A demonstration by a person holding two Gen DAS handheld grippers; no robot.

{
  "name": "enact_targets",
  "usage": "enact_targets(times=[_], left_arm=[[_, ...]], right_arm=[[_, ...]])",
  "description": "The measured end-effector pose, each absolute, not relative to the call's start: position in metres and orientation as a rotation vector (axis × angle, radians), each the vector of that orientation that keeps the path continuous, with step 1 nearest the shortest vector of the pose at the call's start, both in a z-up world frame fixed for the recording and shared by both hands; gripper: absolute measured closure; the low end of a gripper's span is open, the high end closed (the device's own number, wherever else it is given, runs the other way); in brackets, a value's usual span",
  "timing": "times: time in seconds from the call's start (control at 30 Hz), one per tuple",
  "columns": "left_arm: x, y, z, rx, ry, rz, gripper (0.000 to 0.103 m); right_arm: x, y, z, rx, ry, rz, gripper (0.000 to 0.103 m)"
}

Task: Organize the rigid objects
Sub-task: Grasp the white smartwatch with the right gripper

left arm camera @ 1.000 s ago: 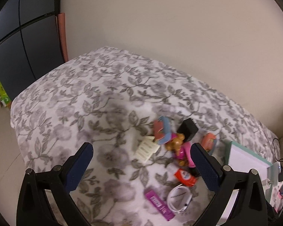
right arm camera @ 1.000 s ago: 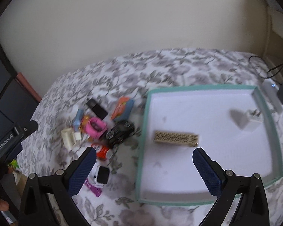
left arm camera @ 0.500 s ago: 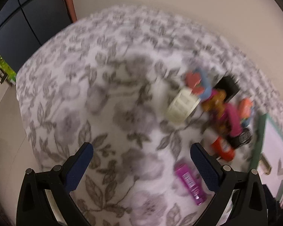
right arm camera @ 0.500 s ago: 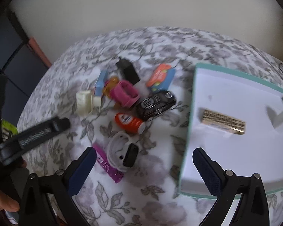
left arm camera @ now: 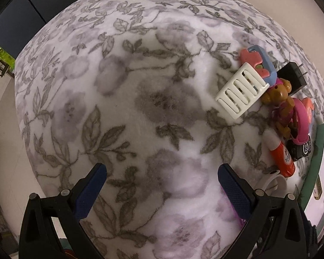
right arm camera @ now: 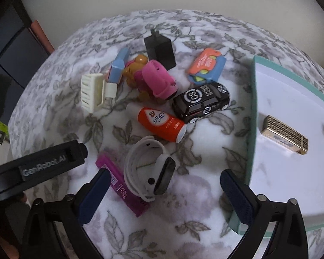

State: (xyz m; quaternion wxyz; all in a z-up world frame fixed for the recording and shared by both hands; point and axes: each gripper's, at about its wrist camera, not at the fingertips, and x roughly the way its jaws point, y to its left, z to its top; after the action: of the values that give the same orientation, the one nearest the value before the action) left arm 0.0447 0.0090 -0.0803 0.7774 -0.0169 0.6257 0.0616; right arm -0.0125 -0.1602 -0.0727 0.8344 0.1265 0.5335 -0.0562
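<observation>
Toys and small rigid items are sitting in a loose cluster on the floral blanket (right arm camera: 205, 185), just left of the teal-rimmed tray (right arm camera: 251, 129). Tray is already holding a gold block (right arm camera: 285, 135), so it looks like the collection bin; most of the sorting is not done.

Right gripper (right arm camera: 162, 192) is hovering with jaws spread wide and holding nothing, straddling the white smartwatch (right arm camera: 149, 168), which is lying partly over a purple pack (right arm camera: 123, 188). Likely that's the next pick: nearest item, and the overlap means lifting it first frees the pack.

Orange tube (right arm camera: 162, 123) and black toy car (right arm camera: 202, 101) are lying just beyond, nearly touching. Pink toy (right arm camera: 155, 82), white slatted piece (right arm camera: 91, 92) and black charger (right arm camera: 159, 49) are packed tighter further back, harder to reach cleanly.

Left gripper (left arm camera: 162, 185) is also released and empty, hanging over bare blanket beside the cluster, probably staying clear of the right side's working area.
</observation>
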Motion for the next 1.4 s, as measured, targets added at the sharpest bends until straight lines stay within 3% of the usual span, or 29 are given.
enact_targets(times=[0.1,0.2,0.37,0.53,1.4], left_arm=[[0.049,0.011,-0.083,-0.037,1.359,0.131,0.001],[0.051,0.013,-0.084,-0.041,1.369,0.124,0.001],[0.059,0.015,-0.090,-0.039,1.376,0.109,0.001],[0.059,0.007,-0.091,-0.031,1.383,0.089,0.001],[0.053,-0.045,-0.085,-0.021,1.427,-0.042,0.001]], right_arm=[[-0.008,-0.156,-0.079,0.237,1.144,-0.128,0.005],[-0.005,-0.153,-0.082,0.212,1.147,-0.130,0.019],[-0.004,-0.152,-0.082,0.231,1.154,-0.115,0.028],[-0.004,-0.152,-0.079,0.274,1.155,-0.075,0.048],[-0.033,-0.197,-0.033,0.414,1.115,-0.121,0.049]])
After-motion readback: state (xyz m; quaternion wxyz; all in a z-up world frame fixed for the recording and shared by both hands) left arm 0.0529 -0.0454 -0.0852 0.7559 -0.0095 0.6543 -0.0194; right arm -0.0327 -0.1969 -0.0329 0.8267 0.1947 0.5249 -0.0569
